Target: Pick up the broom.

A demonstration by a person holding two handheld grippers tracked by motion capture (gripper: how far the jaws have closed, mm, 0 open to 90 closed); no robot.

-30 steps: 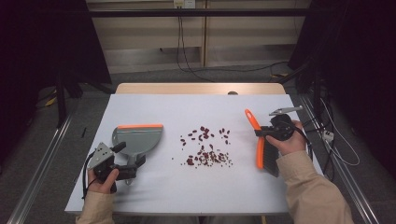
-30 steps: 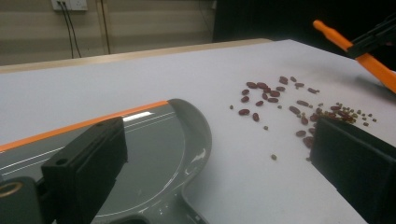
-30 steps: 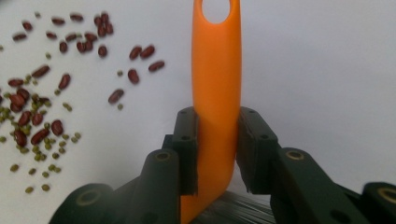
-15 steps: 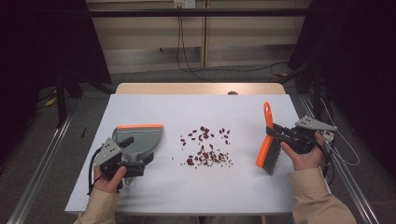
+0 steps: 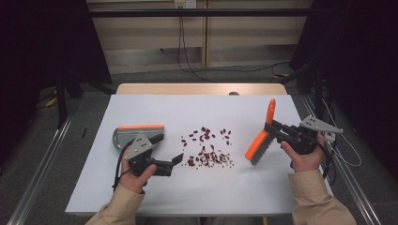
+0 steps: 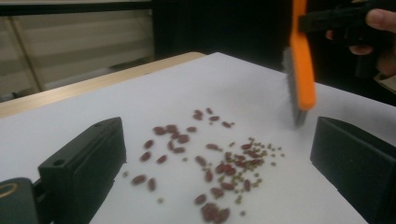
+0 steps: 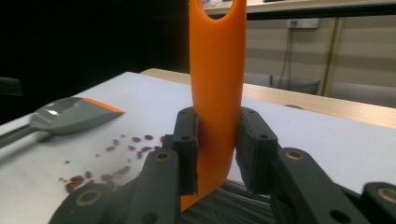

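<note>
- Tabletop (image 5: 141, 197): white surface; the work in hand reads as sweeping spilled beans into a dustpan.
- Dustpan (image 5: 133, 136): grey with orange lip, lying flat left of the spill, just behind the left hand-held gripper (image 5: 177, 159); not gripped.
- Brush (image 5: 260, 140): orange, clamped by its handle in the right hand-held gripper (image 7: 217, 154); bristles angled down toward the tabletop, just right of the spill.
- Beans (image 5: 209, 150): dark red, loosely scattered mid-tabletop, between dustpan and brush.
- Left hand-held gripper: jaws stand wide apart, empty, pointing level at the beans.
- Right hand: wrist held to the right of the spill, the brush's handle tip rising up and away.
- Judgement: sweep well by seating the dustpan lip flat beside the beans, then drawing short, low strokes leftward so none skip over.
</note>
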